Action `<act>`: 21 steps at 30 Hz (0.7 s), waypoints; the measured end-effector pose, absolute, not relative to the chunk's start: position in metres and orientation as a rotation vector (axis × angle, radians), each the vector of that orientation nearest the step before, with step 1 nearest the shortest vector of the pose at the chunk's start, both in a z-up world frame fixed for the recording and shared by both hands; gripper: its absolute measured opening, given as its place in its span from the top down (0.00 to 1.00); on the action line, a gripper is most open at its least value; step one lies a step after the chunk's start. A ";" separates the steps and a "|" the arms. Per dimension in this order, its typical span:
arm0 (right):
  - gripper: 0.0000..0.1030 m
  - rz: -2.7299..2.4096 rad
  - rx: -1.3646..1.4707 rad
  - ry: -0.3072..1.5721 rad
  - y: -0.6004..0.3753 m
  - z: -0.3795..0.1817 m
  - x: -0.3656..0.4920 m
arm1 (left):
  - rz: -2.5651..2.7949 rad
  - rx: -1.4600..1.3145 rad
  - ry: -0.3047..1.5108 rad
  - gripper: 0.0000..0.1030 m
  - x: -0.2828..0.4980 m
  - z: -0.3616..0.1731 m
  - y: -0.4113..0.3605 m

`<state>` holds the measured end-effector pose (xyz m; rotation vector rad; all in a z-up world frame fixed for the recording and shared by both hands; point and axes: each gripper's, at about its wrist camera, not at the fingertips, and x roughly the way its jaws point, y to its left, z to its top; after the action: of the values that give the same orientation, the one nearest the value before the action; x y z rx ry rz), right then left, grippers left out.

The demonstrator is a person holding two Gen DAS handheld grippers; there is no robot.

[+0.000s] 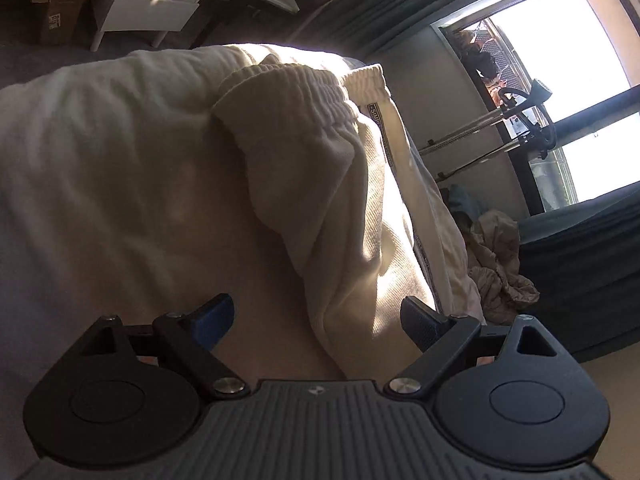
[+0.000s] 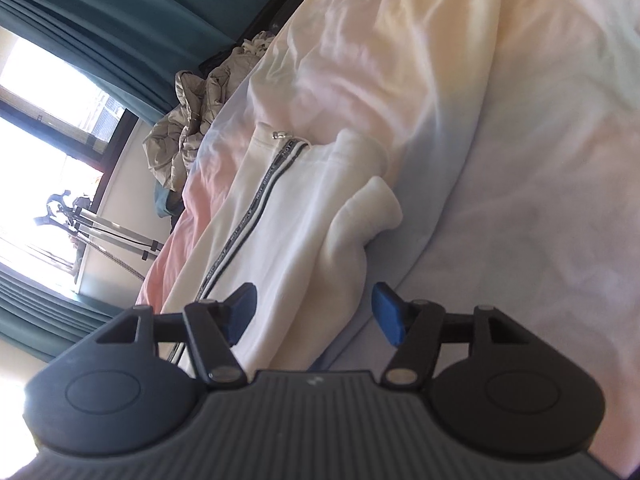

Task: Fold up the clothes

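A cream-white zip jacket point(image 1: 340, 200) lies on the bed, its ribbed hem bunched at the top and a striped zipper tape running down its right side. In the right wrist view the same jacket point(image 2: 296, 216) shows its zipper pull, the dark-striped tape and a ribbed cuff point(image 2: 380, 204). My left gripper point(image 1: 316, 322) is open, its blue pads wide apart above the jacket's near edge and not pressing it. Over the jacket's lower part my right gripper point(image 2: 314, 312) stands open too, with the cloth under the gap and no pad on it.
The bed sheet point(image 2: 540, 160) is pale with pastel patches. A crumpled beige cloth point(image 1: 500, 260) lies on the floor beside the bed, near teal curtains point(image 2: 80, 8) and a bright window point(image 1: 600, 40). A metal stand point(image 1: 480, 128) and white furniture point(image 1: 152, 8) stand farther off.
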<state>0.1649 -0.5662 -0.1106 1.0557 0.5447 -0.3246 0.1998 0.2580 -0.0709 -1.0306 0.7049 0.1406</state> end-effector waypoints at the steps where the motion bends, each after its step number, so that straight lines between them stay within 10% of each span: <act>1: 0.37 -0.328 1.059 0.541 -0.567 -0.113 0.170 | 0.133 -1.050 0.697 0.12 0.204 -0.075 0.259; 8: 0.40 -0.360 0.986 0.486 -0.574 -0.121 0.201 | 0.153 -0.941 0.635 0.45 0.247 -0.082 0.254; 12: 0.83 -0.427 0.917 0.467 -0.571 -0.124 0.207 | 0.219 -0.935 0.570 0.89 0.251 -0.078 0.254; 21: 0.92 -0.366 0.877 0.311 -0.571 -0.063 0.172 | 0.201 -0.942 0.462 0.91 0.227 -0.009 0.255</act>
<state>0.1722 -0.5711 -0.0626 0.8766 0.3106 -0.3660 0.2266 0.2546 -0.0089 -0.9416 0.4623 0.2014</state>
